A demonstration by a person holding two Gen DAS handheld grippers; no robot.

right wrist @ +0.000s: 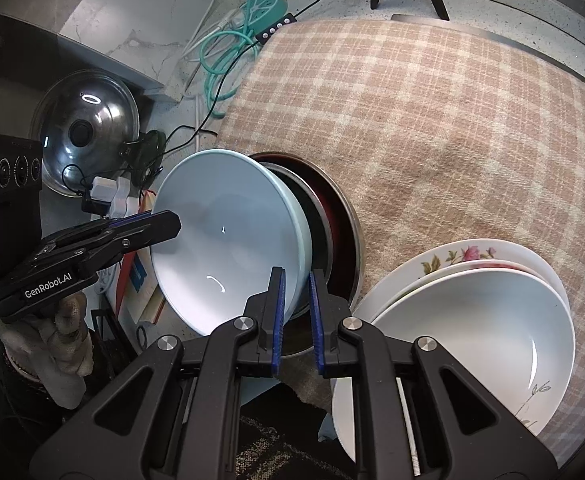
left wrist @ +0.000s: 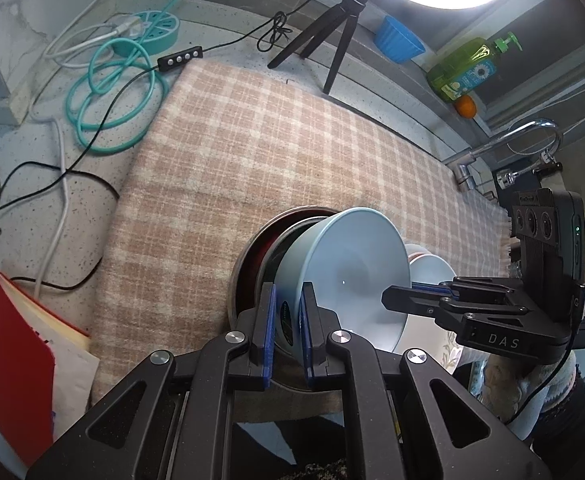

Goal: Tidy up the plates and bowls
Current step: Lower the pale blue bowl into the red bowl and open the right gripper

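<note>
A nested stack of bowls, with a light blue bowl (left wrist: 352, 264) (right wrist: 228, 236) innermost, a dark bowl and a steel bowl (left wrist: 240, 280) (right wrist: 352, 240) with a red inside, hangs tilted over the near edge of the plaid cloth (left wrist: 292, 152) (right wrist: 432, 120). My left gripper (left wrist: 288, 292) (right wrist: 174, 224) is shut on one side of the stack's rim. On the opposite side my right gripper (right wrist: 296, 276) (left wrist: 390, 300) is shut on the rim too. Beside the stack on the cloth lies a pile of white dishes (right wrist: 472, 320) (left wrist: 432, 268), a floral plate under a white bowl.
Left of the cloth on the speckled counter are teal and black cables (left wrist: 108, 92), a teal power strip (left wrist: 156, 32), a red book (left wrist: 16, 364) and a steel pot lid (right wrist: 84, 128). A tripod (left wrist: 332, 28), blue basket (left wrist: 396, 40), soap bottle (left wrist: 468, 68) and faucet (left wrist: 508, 140) line the back.
</note>
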